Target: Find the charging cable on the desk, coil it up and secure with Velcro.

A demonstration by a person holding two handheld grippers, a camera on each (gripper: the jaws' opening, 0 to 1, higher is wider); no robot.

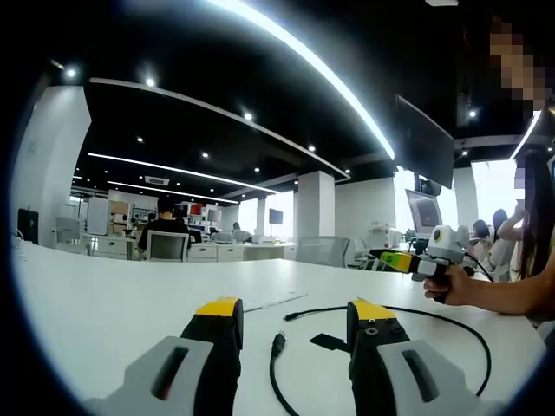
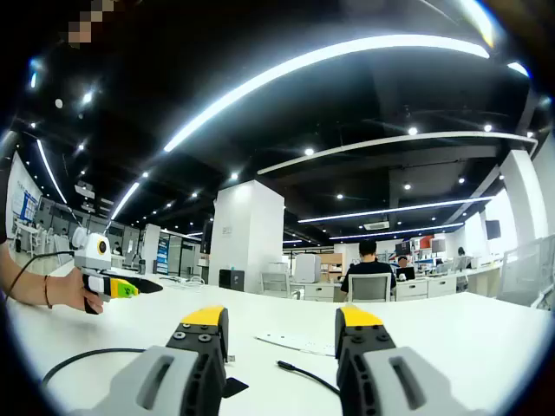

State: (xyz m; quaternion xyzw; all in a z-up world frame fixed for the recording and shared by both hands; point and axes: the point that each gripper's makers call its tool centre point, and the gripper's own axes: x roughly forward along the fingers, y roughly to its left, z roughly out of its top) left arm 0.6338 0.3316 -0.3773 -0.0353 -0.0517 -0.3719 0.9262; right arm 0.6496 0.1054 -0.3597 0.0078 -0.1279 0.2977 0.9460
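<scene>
The black charging cable (image 1: 451, 321) lies loose on the white desk (image 1: 113, 303), arcing from the right toward my left gripper (image 1: 295, 314). One plug end (image 1: 278, 343) rests between the yellow-tipped jaws, which stand open and hold nothing. A small black Velcro strap (image 1: 327, 341) lies flat beside the right jaw. In the right gripper view the cable (image 2: 305, 373) runs between the jaws of my right gripper (image 2: 279, 322), open and empty, and another stretch of the cable (image 2: 87, 354) curves at the left. The dark strap (image 2: 232, 387) lies by the left jaw.
A person's hand holds another gripper (image 1: 431, 253) above the desk at the right, also seen as a hand-held gripper (image 2: 106, 277) on the left. A flat white strip (image 2: 295, 344) lies on the desk. Office desks, chairs and a seated person (image 1: 165, 227) are far behind.
</scene>
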